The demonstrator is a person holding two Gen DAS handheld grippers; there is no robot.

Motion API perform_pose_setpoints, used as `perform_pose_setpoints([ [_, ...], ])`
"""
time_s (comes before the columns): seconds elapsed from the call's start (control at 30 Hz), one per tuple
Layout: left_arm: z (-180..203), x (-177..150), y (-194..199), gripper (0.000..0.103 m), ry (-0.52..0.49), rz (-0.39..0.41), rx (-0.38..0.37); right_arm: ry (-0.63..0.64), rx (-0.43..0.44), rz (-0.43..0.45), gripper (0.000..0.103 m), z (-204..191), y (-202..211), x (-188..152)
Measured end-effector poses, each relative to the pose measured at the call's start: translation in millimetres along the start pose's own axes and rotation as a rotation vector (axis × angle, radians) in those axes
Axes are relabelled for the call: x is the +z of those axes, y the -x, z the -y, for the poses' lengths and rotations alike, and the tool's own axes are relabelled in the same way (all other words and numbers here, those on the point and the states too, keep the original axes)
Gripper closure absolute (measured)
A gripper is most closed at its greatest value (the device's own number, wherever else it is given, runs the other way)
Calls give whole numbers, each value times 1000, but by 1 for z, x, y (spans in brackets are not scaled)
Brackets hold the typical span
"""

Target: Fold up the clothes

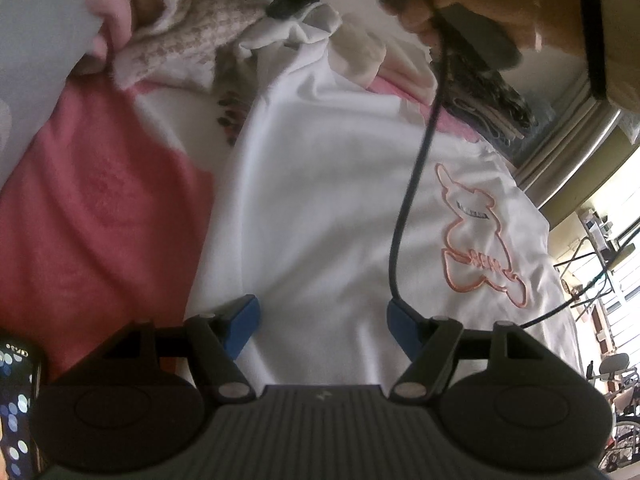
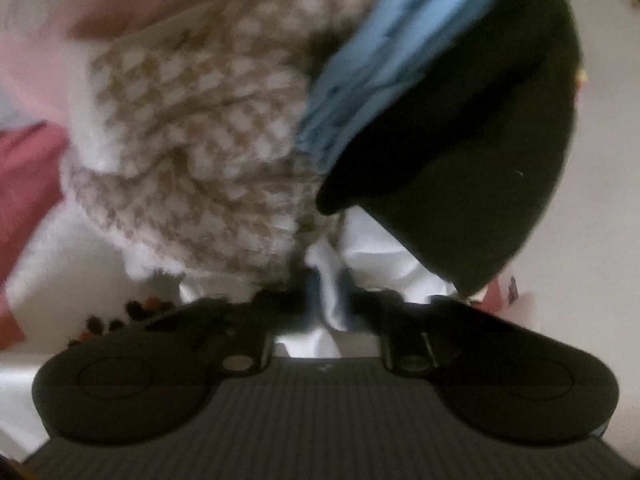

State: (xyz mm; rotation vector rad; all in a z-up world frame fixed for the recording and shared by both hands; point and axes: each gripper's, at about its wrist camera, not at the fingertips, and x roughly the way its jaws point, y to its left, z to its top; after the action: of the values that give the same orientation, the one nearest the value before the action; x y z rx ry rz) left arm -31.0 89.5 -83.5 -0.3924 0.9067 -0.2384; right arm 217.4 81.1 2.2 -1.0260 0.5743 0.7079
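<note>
A white T-shirt [image 1: 320, 200] with a pink outlined print [image 1: 476, 236] lies spread on a red bed cover [image 1: 92, 208]. My left gripper [image 1: 322, 312] stands open just above the shirt's near part, with nothing between its blue fingers. At the shirt's far end a person's hand [image 1: 460, 4] holds my right gripper [image 1: 282, 6] against the bunched white fabric. In the blurred right wrist view, my right gripper [image 2: 326, 300] is shut on a fold of the white T-shirt [image 2: 372, 252].
A beige-and-white checked garment [image 2: 200, 140] is heaped beyond the shirt, with blue cloth [image 2: 400, 48] and black cloth [image 2: 460, 160] beside it. Folded clothes [image 1: 492, 100] are stacked at the far right. A black cable [image 1: 416, 168] hangs across the shirt. A phone [image 1: 16, 400] shows at lower left.
</note>
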Motion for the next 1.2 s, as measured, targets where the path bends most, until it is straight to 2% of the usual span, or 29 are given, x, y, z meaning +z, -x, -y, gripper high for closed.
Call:
perform_pose_setpoints([
  [0.13, 1, 1, 0, 31, 0, 2, 1, -260, 13, 97, 99, 40, 43, -21],
  [0.3, 2, 1, -1, 31, -9, 5, 10, -626, 40, 199, 99, 89, 107, -78],
  [0.47, 5, 1, -3, 31, -22, 9, 23, -1054, 104, 244, 99, 114, 160, -178],
  [0.6, 6, 0, -4, 31, -31, 12, 30, -1373, 140, 228, 99, 93, 174, -271],
  [0.7, 7, 0, -5, 31, -31, 12, 38, -1577, 160, 149, 98, 64, 162, -331],
  [0.73, 8, 0, -6, 31, -31, 12, 42, -1610, 153, 107, 95, 55, 155, -344],
  [0.83, 10, 0, -7, 31, -39, 13, 56, -1704, 120, -10, 94, 31, 139, -383],
  [0.93, 10, -1, -8, 31, -43, 14, 63, -1755, 77, 19, 92, 30, 143, -390],
  [0.97, 10, -1, -8, 31, -43, 14, 64, -1719, 73, 33, 90, 32, 144, -382],
  [1.03, 10, -1, -8, 31, -41, 16, 64, -1593, 76, 53, 77, 36, 146, -353],
  [1.07, 10, -1, -8, 31, -41, 17, 64, -1520, 90, 60, 75, 38, 146, -336],
  [1.2, 10, -3, -8, 31, -48, 23, 61, -1182, 174, 54, 53, 31, 128, -246],
])
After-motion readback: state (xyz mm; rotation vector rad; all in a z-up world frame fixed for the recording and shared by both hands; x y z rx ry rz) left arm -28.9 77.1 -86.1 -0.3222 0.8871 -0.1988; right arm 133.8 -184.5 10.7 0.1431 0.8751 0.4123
